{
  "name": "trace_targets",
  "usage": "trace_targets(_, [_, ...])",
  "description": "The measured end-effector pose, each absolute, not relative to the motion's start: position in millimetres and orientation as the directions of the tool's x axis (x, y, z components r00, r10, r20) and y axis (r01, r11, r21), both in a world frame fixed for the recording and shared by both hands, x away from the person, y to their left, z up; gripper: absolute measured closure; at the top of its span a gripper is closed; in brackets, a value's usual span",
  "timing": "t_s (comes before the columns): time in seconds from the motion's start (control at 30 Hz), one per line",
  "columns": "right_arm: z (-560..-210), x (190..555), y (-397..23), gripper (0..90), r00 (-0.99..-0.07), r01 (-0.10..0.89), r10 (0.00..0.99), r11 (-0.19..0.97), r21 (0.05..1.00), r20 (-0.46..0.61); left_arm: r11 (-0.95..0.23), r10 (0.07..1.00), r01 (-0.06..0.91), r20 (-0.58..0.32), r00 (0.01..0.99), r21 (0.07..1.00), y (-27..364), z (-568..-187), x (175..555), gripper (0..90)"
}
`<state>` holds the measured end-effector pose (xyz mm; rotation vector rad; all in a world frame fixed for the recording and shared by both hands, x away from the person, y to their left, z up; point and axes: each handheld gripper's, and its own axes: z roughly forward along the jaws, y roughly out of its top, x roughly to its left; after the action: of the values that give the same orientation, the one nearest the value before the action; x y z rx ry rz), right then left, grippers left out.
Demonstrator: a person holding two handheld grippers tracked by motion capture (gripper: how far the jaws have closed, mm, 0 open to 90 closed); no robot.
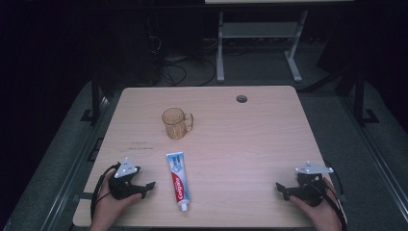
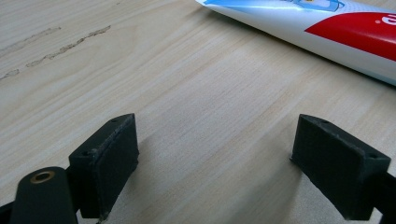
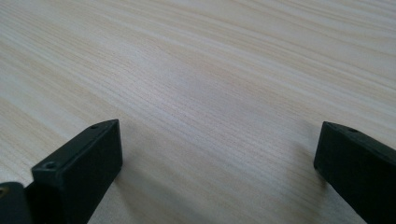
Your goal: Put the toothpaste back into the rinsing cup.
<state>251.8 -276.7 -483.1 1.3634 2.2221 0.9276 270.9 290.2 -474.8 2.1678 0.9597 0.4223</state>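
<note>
Left gripper (image 1: 144, 185) sits low at the near left part of the table (image 1: 250, 144), held in the person's left hand (image 1: 113, 204), with the grey plate (image 1: 126, 167) on top. Jaws spread wide, nothing between them — just bare wood in the left gripper view (image 2: 212, 158). Its tips point toward the toothpaste tube (image 1: 177, 180), which lies just beside them to the right, flat on the table, not touching. In the left gripper view the tube (image 2: 336, 32) runs across the upper right, beyond the right jaw, white with a red band and blue print. Faint scuff marks (image 2: 56, 44) on the wood lie ahead and to the left of the left jaw.

The tube lies lengthwise, cap end toward the person, crimped end away, tilted slightly. Farther out from the left gripper, ahead and a bit to the right, stands an amber see-through mug (image 1: 175, 122), upright, handle to its right, well apart from the tube's far end. A round cable hole (image 1: 241, 98) sits near the far edge of the table.

Right gripper (image 1: 284, 190) rests at the near right, in the right hand (image 1: 320, 211), tips pointing left toward the tube but well apart from it. Jaws spread wide — only bare wood grain between them in the right gripper view (image 3: 219, 154). Both grippers hold nothing.
</note>
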Motion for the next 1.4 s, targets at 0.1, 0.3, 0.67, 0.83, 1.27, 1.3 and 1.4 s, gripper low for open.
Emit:
trace_targets(0.1, [-483.2,251.8,-276.7,0.5,-0.462,0.641,0.886,0.315,0.700,0.025,-0.461,0.746,0.510,0.006,0.666,0.726,290.4,-474.8,270.7,14.5])
trace_targets(0.3, [-483.2,251.8,-276.7,0.5,-0.462,0.641,0.886,0.315,0.700,0.025,-0.458,0.745,0.506,0.006,0.667,0.731,292.4,-474.2,269.7,20.6])
trace_targets(0.67, [-483.2,251.8,-276.7,0.4,-0.462,0.641,0.887,0.314,0.700,0.025,-0.396,0.730,0.519,-0.084,0.678,0.757,295.4,-463.6,265.6,64.0])
trace_targets(0.83, [-483.2,251.8,-276.7,0.5,-0.462,0.641,0.887,0.314,0.700,0.025,-0.379,0.722,0.540,-0.124,0.681,0.751,293.6,-456.8,263.2,87.8])
trace_targets(1.27, [-483.2,251.8,-276.7,0.5,-0.462,0.641,0.887,0.314,0.700,0.025,-0.331,0.674,0.555,-0.221,0.705,0.763,276.4,-432.7,261.6,90.0])
trace_targets(1.3, [-483.2,251.8,-276.7,0.5,-0.462,0.641,0.887,0.314,0.700,0.025,-0.333,0.669,0.552,-0.221,0.709,0.764,274.5,-431.5,261.6,90.0])
trace_targets(1.4, [-483.2,251.8,-276.7,0.5,-0.461,0.641,0.887,0.314,0.700,0.026,-0.335,0.664,0.553,-0.226,0.713,0.763,270.4,-430.2,261.9,90.0])
